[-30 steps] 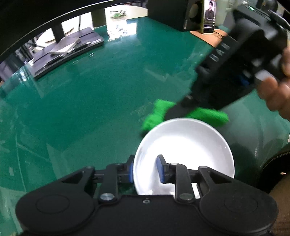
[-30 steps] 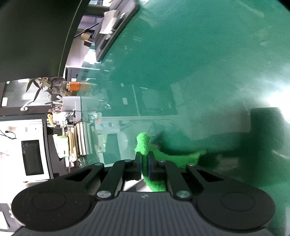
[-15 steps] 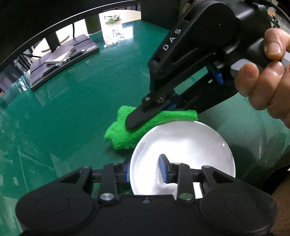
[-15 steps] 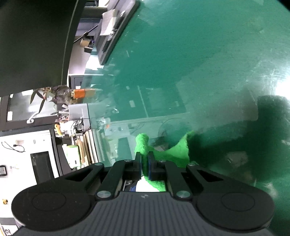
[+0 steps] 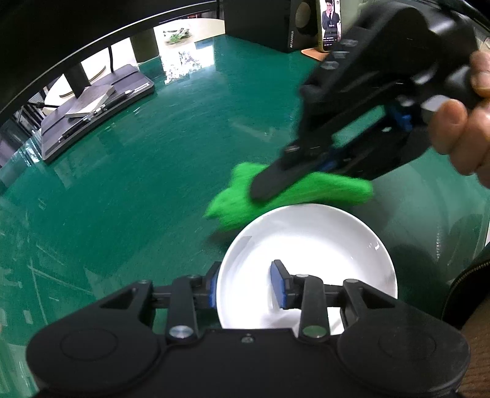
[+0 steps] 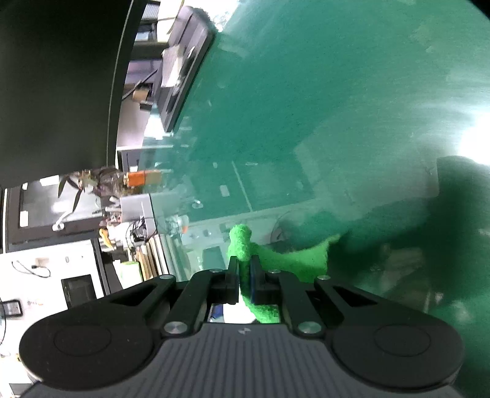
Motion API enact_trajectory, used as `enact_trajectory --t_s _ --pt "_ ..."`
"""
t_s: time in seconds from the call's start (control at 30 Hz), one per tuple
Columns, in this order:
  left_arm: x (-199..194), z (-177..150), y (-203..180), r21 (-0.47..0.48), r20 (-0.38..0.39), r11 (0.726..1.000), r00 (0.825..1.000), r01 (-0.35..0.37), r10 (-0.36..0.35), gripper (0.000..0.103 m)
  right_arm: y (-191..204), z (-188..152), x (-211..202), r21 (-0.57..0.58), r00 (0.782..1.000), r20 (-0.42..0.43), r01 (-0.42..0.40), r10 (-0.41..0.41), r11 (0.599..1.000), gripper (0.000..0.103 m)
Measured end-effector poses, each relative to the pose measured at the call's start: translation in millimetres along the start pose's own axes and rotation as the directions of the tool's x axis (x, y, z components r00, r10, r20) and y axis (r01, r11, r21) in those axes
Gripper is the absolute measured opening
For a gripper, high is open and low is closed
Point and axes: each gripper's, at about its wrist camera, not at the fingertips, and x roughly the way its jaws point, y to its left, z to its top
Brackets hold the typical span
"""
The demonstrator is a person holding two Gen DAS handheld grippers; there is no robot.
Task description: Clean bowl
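The white bowl (image 5: 309, 263) sits on the green desk (image 5: 137, 171), close in under the left wrist camera, and the left gripper (image 5: 245, 287) straddles its near rim. One blue-padded finger is outside the wall, the other is inside over the white basin. Those fingers have just been opening. The inner pad (image 5: 277, 287) stands clear of the rim with white showing all around it, so the grip looks loosened; whether the outer pad touches the wall, I cannot tell.

Across the bowl comes the right gripper (image 5: 263, 188), a person's hand (image 5: 462, 134) wrapped around its handle. Its fingers are together, clamped on a bright green cloth (image 5: 294, 191). The cloth hangs just beyond the bowl's far rim, bunched and a little blurred, one end trailing towards the desk on the left.

From the right wrist view, the cloth (image 6: 260, 260) pokes up between the two closed fingers and drapes off to the right, with the desk's glossy green surface behind it.

At the far edge of the desk there is a dark keyboard (image 5: 92, 113), and a speaker (image 5: 294, 24) beside a phone (image 5: 330, 24) standing upright.
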Motion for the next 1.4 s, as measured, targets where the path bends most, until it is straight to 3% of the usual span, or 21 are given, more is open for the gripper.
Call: enact_trajectory --t_s 0.2,0.53,0.97,1.27,1.4 --pt "0.1 -1.0 -0.7 -0.020 0.008 1.000 1.000 -0.015 0.015 0.035 13.8 1.8 17.4 -0.056 0.999 -0.043 0.012 -0.014 0.998 0.008" --pt "2.4 2.2 -4.9 0.042 0.010 0.999 1.000 0.001 -0.002 0.038 -19.8 -8.5 -33.4 0.042 0.999 0.048 0.009 -0.011 0.999 0.008" --pt "5.3 1.4 -7.0 0.009 0.013 1.000 1.000 -0.009 0.009 0.040 8.7 -1.5 13.5 -0.044 0.999 -0.053 0.006 -0.008 0.999 0.007" --pt "6.9 4.0 -11.6 0.062 0.018 0.998 1.000 -0.004 0.003 0.042 -21.6 -6.5 -26.8 0.044 0.999 0.033 0.028 -0.030 0.999 0.008" --pt "7.6 4.1 -11.3 0.068 0.020 0.998 1.000 -0.002 0.001 0.043 -22.9 -8.2 -25.9 0.051 0.998 0.042 0.036 -0.038 0.998 0.008"
